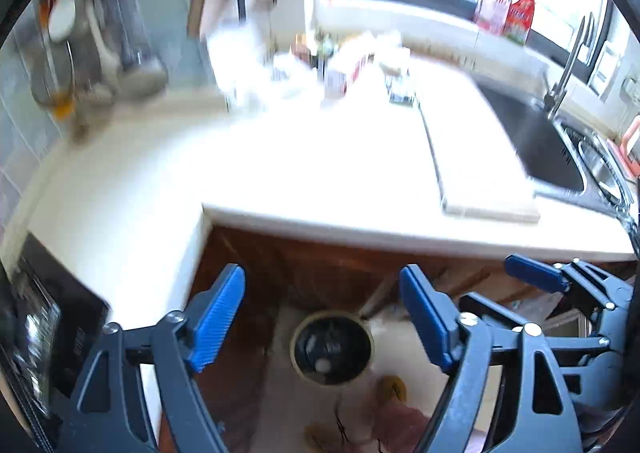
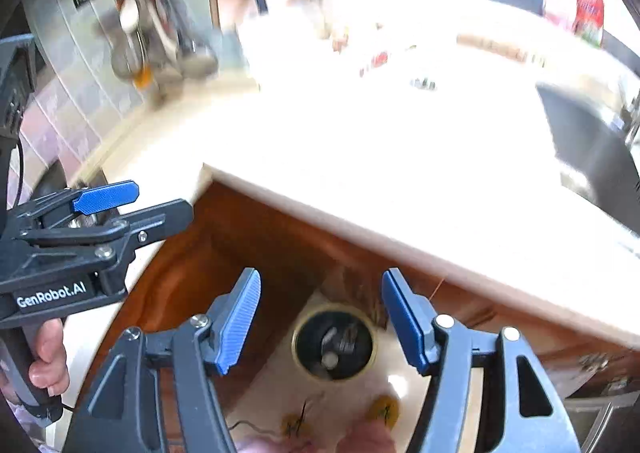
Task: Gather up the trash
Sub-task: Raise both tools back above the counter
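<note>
In the left wrist view, the left tool (image 1: 322,319) is standing at the bottom of the frame with its blue pads spread apart and nothing between them; framed between them, lower centre, a round trash bin (image 1: 332,349) is sitting on the floor with dark scraps inside. The white worktop (image 1: 320,157) is filling the middle, and the sink (image 1: 536,141) is lying at the right edge. In the right wrist view, the right tool (image 2: 320,323) is likewise gaping empty above the bin.
</note>
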